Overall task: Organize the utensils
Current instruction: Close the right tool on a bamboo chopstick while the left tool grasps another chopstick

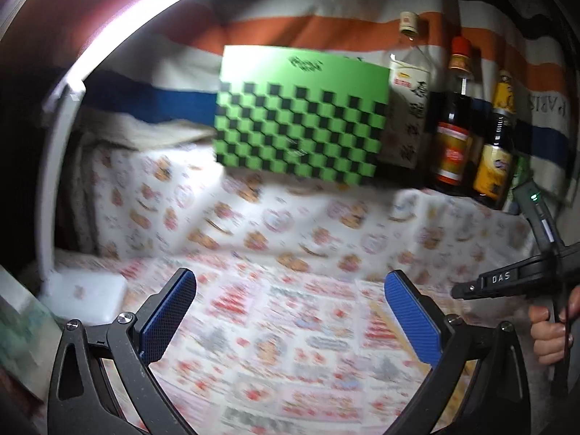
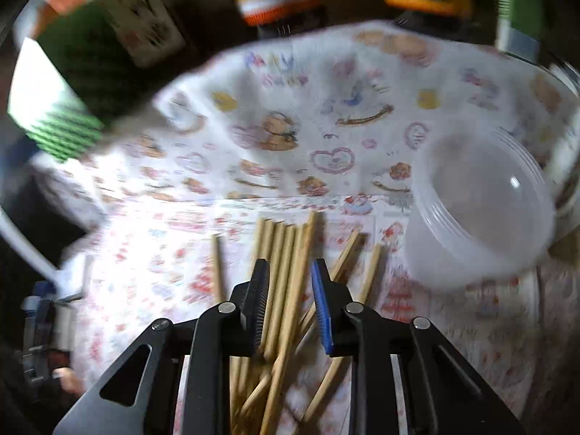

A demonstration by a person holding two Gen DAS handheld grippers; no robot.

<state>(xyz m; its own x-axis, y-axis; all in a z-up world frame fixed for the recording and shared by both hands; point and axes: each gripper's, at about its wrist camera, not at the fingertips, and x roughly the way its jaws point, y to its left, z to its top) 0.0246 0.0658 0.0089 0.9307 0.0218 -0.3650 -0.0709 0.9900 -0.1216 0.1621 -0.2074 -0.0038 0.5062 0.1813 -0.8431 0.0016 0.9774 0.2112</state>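
On the counter (image 2: pixel 145 272), under your right tongs (image 2: pixel 290 290), the chopsticks (image 2: pixel 286 250) are lying loose beside the plastic bowl (image 2: pixel 482 203). Right tongs are narrowing around several sticks, grip unconfirmed; left tongs (image 1: pixel 290 311) are hanging wide, empty. Next: clamp, lift.

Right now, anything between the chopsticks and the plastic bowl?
Nothing visible. The right gripper has its fingers around a bundle of chopsticks; the clear plastic bowl sits to their right with only bare printed tablecloth between. Two loose chopsticks lie beside that path.
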